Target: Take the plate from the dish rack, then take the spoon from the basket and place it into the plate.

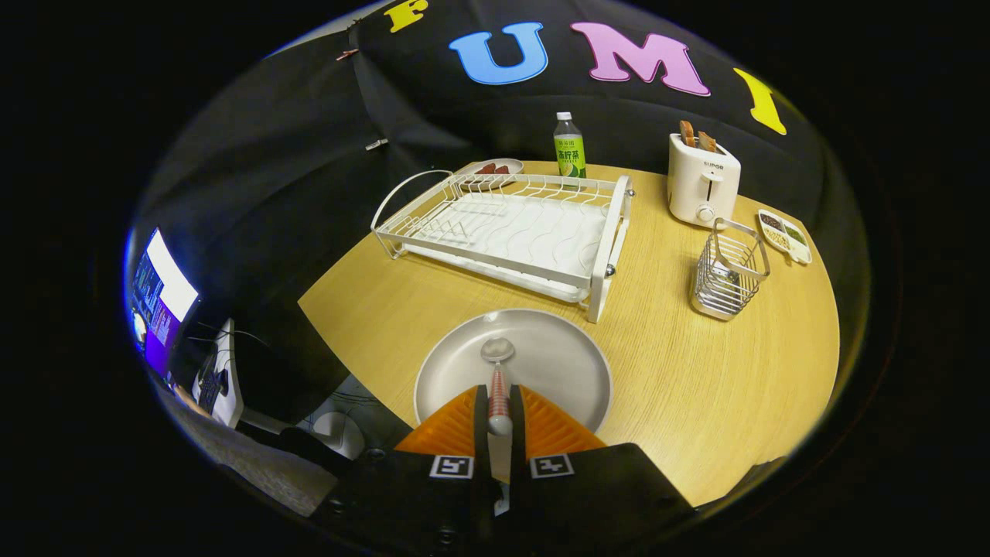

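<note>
The tongs pinch the spoon by its handle; its long axis runs straight ahead, bowl over the plate.

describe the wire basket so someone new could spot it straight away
On the round wooden table, look right of the white dish rack, just in front of the toaster. The basket is the small upright metal wire cage, far beyond the hand-held gripper, which holds the spoon.
</note>
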Motion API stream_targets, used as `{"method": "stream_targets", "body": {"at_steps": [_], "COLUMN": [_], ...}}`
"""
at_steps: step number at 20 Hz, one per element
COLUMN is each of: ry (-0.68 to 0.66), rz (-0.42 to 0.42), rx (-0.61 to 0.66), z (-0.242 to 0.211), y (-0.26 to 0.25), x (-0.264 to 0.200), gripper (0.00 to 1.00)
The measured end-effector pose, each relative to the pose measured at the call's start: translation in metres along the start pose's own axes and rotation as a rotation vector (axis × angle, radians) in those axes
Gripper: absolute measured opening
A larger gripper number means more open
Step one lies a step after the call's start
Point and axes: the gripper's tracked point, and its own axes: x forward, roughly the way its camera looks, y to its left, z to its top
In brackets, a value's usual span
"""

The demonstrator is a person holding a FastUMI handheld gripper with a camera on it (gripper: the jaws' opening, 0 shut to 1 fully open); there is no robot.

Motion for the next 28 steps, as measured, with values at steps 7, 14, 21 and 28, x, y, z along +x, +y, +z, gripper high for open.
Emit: {"method": "stream_targets", "body": {"at_steps": [7,14,21,28], "ry": [0.079,0.104,0.058,-0.12], "rz": [-0.041,-0.083,-0.171,-0.34], "rx": [0.009,0.015,0.009,-0.102], "z": [-0.03,-0.036,-0.02,0.072], "y": [-0.016,-0.022,-0.037,-0.065], "x": [0.008,0.005,-0.012,-0.063], "gripper": [0.2,0.62,0.99,0.99]}}
